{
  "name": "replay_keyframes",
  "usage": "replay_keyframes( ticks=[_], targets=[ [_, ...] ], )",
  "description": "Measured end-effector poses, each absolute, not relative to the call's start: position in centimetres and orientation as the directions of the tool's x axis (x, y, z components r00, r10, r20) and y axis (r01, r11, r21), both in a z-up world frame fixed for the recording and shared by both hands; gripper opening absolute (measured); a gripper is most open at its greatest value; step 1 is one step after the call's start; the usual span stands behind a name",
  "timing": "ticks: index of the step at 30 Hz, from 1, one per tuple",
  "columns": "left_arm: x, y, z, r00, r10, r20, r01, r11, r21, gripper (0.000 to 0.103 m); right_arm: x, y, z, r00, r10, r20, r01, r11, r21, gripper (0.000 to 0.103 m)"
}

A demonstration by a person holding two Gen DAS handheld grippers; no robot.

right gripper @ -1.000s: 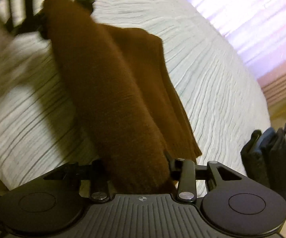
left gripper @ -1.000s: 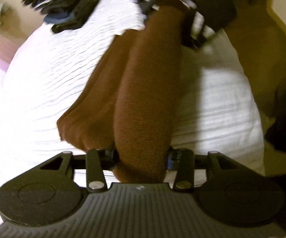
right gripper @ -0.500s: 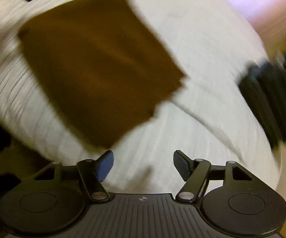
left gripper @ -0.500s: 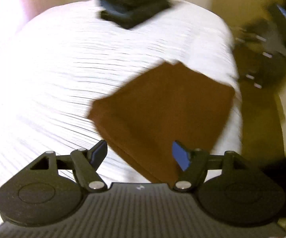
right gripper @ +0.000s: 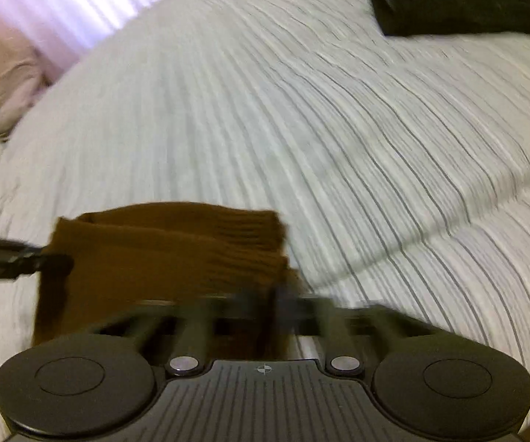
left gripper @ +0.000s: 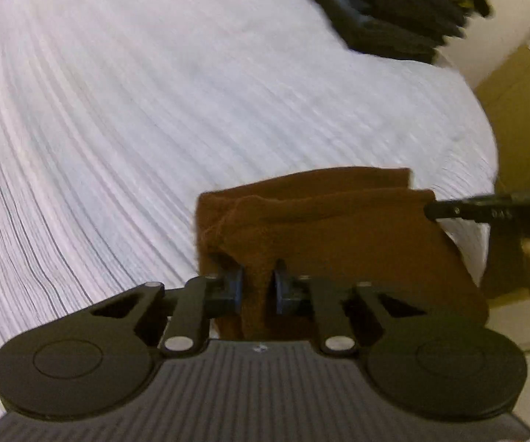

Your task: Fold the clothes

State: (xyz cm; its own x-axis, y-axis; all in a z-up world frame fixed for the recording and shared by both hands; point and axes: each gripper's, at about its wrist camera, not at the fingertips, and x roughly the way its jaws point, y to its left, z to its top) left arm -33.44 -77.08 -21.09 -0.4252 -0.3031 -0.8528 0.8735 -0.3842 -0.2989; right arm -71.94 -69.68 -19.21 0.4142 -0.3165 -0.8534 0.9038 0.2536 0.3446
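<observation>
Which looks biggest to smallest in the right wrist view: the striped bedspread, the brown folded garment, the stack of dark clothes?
1. Striped bedspread, which fills most of the frame.
2. Brown folded garment.
3. Stack of dark clothes.
The last two are unsure: the stack lies farther off and is cut by the frame edge.
</observation>
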Motion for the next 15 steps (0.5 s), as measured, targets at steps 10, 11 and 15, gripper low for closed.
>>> replay_keyframes(
  ticks=[10, 11, 15],
  targets=[
    [-32.8, -79.5, -22.3, -0.382, -0.353, -0.854, 0.908, -0.314, -0.276, 0.012, -71.8, -71.0, -14.9, 0.414, -0.417, -0.809, 0.902, 0.305, 0.305, 0.005],
    [-32.7, -79.9, -23.3, -0.374, -0.34, -0.863, 0.913, -0.297, -0.278, 0.015, -71.4, -71.6, -16.0, 0.405, -0.41, -0.817, 0.905, 0.306, 0.295, 0.005],
    [-32.3, -80.3, -24.3, -0.366, -0.33, -0.87, 0.921, -0.26, -0.29, 0.028, -71.9, -72.6, -19.2, 0.365, -0.383, -0.849, 0.927, 0.238, 0.291, 0.006]
  ],
)
